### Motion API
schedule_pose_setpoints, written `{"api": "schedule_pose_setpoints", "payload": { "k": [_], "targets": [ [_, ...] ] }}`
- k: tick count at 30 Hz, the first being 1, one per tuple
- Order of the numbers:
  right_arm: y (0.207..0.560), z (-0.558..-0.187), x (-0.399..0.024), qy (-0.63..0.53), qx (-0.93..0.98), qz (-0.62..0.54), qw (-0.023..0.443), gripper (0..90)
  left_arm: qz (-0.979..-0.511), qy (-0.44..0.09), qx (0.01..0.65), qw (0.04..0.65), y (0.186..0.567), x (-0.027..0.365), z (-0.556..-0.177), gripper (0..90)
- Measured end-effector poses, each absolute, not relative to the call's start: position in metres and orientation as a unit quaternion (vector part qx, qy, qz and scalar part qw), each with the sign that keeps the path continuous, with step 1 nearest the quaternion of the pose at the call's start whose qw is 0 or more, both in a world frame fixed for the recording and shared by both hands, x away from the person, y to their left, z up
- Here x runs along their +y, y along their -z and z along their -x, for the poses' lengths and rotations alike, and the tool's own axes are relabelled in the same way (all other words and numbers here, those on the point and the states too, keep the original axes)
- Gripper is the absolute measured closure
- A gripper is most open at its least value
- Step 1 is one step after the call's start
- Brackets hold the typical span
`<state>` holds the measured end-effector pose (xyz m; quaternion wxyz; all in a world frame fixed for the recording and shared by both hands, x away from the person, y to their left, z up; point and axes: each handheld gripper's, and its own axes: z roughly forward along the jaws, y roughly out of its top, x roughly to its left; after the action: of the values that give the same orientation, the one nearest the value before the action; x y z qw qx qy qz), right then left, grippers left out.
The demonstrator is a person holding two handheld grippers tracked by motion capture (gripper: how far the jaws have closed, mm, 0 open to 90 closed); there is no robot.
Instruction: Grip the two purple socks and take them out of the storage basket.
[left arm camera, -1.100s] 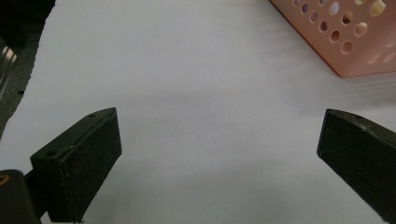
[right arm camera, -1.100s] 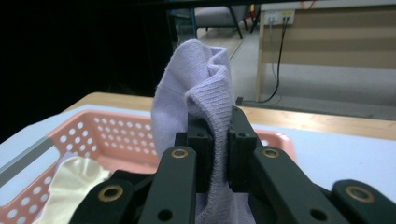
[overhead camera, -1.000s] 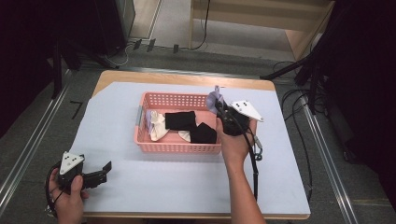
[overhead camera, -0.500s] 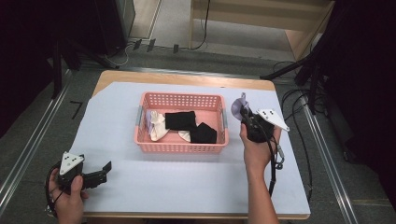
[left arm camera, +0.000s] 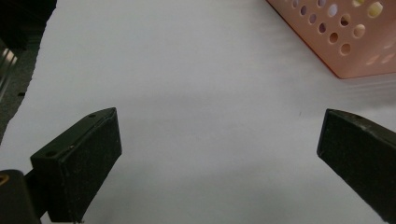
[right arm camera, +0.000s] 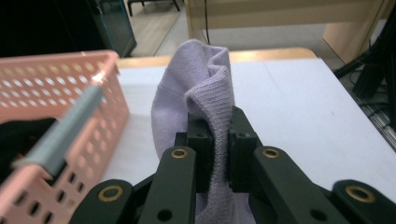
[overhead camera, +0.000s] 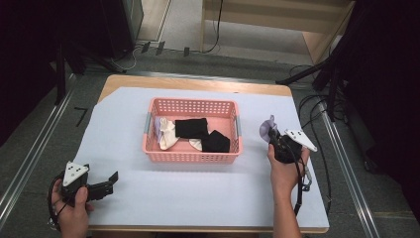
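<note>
right tool clenched on sock | I hold it right of basket, bare tabletop below | left tool released, well apart

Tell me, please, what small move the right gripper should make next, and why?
Probably lower the lilac sock onto the bare white sheet right of the pink basket, then open. The right gripper is shut on the sock and holds it above the sheet, outside the basket.
</note>
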<state>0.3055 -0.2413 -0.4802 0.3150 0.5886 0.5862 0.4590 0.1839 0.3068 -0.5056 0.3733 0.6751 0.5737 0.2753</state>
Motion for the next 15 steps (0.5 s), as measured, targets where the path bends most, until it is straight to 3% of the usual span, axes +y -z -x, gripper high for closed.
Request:
{"api": "schedule_pose_setpoints", "payload": {
  "k": [3,7,9,15],
  "targets": [
    [0.495,-0.304,-0.249,-0.436,0.590,-0.604,0.312,80.3,-0.675,-0.276,0.574,0.373,0.505,0.307,-0.184,0.5],
    [0.500,-0.302,-0.254,-0.432,0.580,-0.619,0.306,58.5,-0.674,-0.276,0.573,0.375,0.506,0.306,-0.184,0.5],
    [0.498,-0.301,-0.252,-0.431,0.582,-0.613,0.316,52.5,-0.675,-0.277,0.573,0.374,0.506,0.306,-0.184,0.5],
    [0.476,-0.299,-0.236,-0.463,0.589,-0.593,0.295,51.8,-0.676,-0.277,0.572,0.372,0.506,0.306,-0.184,0.5]
  ]
}}
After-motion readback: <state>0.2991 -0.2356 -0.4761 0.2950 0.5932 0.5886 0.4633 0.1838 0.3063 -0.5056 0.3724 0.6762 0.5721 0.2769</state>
